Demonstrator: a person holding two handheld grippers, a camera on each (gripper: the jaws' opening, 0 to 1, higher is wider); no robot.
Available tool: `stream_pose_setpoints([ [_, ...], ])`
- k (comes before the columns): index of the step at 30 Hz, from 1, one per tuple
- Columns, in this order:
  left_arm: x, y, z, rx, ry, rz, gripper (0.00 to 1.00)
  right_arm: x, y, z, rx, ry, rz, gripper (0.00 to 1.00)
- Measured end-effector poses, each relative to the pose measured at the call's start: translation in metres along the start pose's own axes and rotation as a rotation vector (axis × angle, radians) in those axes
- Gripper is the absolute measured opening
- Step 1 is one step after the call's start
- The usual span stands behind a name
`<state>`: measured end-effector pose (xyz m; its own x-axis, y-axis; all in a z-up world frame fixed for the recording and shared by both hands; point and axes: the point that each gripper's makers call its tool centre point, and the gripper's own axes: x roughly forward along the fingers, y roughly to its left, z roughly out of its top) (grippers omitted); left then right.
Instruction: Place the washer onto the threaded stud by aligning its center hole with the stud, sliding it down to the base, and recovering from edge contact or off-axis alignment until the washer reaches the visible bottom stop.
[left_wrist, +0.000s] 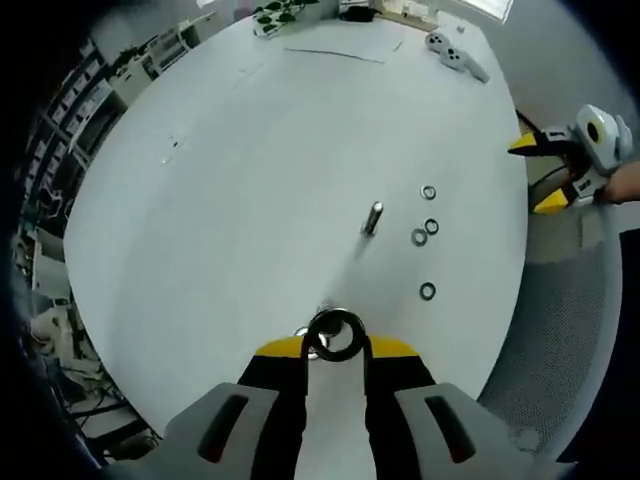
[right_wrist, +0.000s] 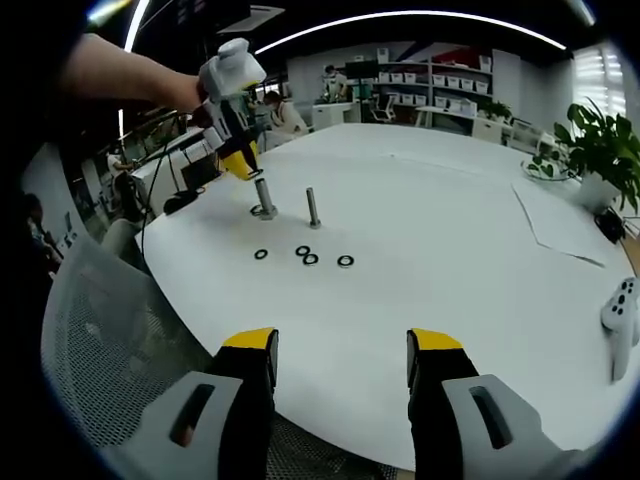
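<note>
Left tongs (left_wrist: 335, 345): our yellow-tipped jaws are drawn in narrow on a washer (left_wrist: 336, 335), which stands on edge between the tips, its hole facing us; in the right gripper view we see these tongs (right_wrist: 250, 170) from outside, hanging over a stud.
Held washer: its lower rim is covered by the jaw tips, and something small and shiny just left of it is too cut off for us to name.
Near stud (right_wrist: 265, 198): we see it right below the left tongs in the right gripper view, with a ring at its foot; whether the held washer touches its top we cannot tell.
Far stud (left_wrist: 372, 217): upright on the white table (left_wrist: 220, 200), well ahead of the left jaws; it also shows in the right gripper view (right_wrist: 313, 207).
Loose washers: four lie flat beside the far stud, the nearest (left_wrist: 427, 291) apart from the other three; we see the same row in the right gripper view (right_wrist: 345, 261).
Right tongs (right_wrist: 342, 355): jaws wide apart with nothing between them, held over the table edge above a mesh chair back (right_wrist: 110, 330); in the left gripper view they sit at the right border (left_wrist: 545, 170), partly cut off.
Table far side: a game controller (left_wrist: 455, 52), paper sheets and a plant (right_wrist: 600, 150); small details there are blurred.
</note>
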<state>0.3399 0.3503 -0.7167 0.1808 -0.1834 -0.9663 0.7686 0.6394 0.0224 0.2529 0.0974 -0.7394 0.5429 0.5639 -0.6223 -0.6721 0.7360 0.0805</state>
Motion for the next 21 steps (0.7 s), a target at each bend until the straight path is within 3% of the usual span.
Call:
stream_pose_setpoints([
  [21,0.016,0.005,-0.001,0.032,0.046,0.005,0.19,0.0,0.0,-0.001,0.001,0.001,0.002,0.54],
])
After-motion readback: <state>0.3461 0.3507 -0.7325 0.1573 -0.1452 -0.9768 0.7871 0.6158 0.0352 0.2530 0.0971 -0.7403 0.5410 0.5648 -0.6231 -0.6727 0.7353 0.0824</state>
